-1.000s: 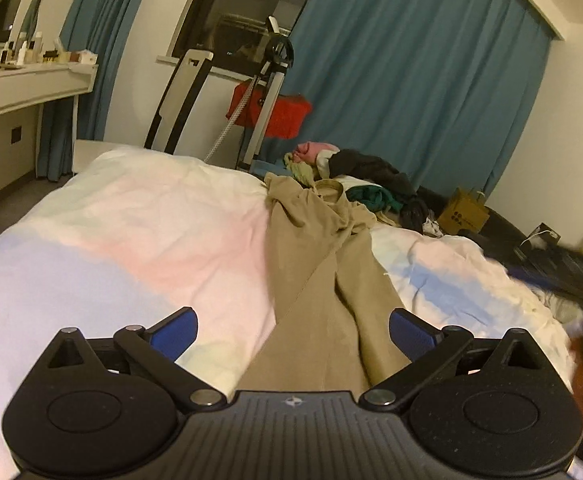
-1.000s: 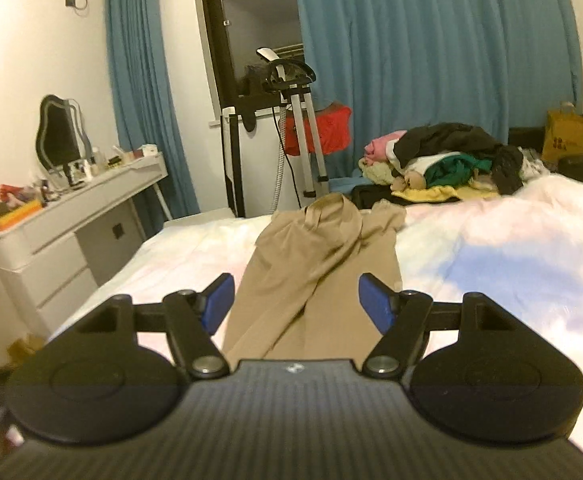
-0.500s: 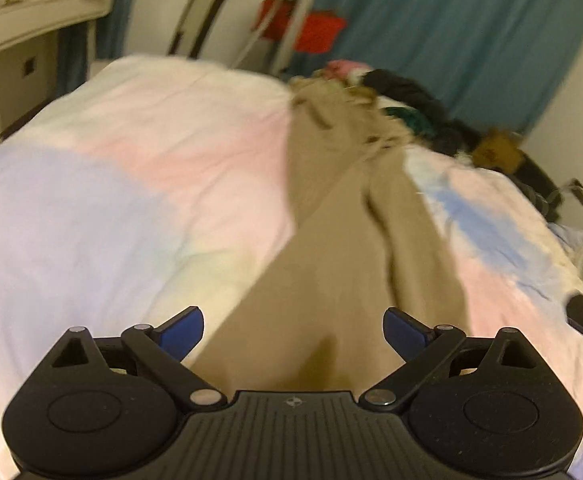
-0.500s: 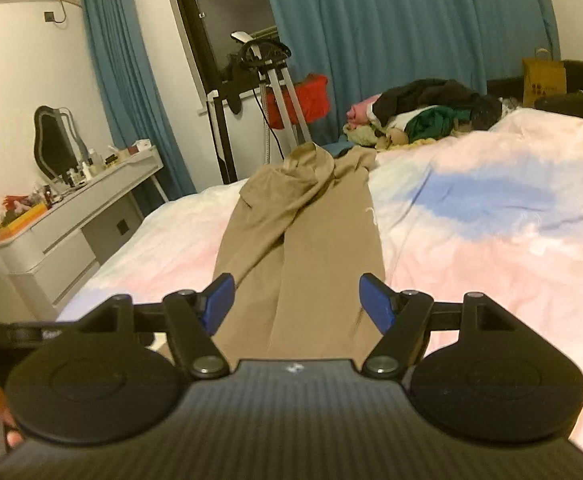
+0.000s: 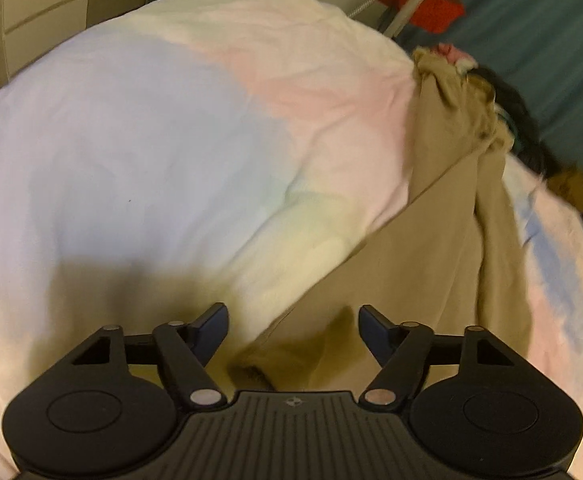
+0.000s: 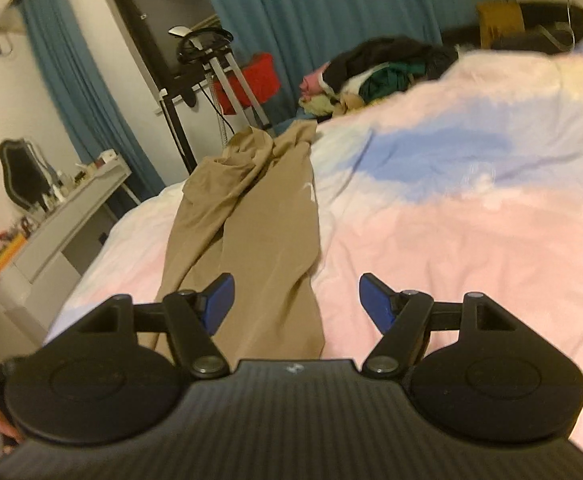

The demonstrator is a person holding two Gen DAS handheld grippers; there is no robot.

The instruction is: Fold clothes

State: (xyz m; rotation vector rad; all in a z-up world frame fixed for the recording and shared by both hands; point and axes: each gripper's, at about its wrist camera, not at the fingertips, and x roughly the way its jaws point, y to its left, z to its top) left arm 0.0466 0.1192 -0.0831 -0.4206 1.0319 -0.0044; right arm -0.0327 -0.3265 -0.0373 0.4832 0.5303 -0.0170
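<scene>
Trousers (image 6: 251, 216): plain tan. Bedspread (image 6: 471, 220): pastel patches of pink, light blue, pale yellow, white. Curtains (image 6: 331, 12): teal blue. Left gripper (image 5: 292, 325) and right gripper (image 6: 296, 294): black bodies, blue finger pads. Dresser (image 6: 63, 220): white.

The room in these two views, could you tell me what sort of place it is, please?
Most likely a home bedroom. A bed with a pastel duvet fills both views, a white dressing table with a mirror stands by the wall, and a pile of clothes waits at the far end.

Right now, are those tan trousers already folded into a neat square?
No, the tan trousers lie stretched out lengthwise on the bed, both legs extended.
</scene>
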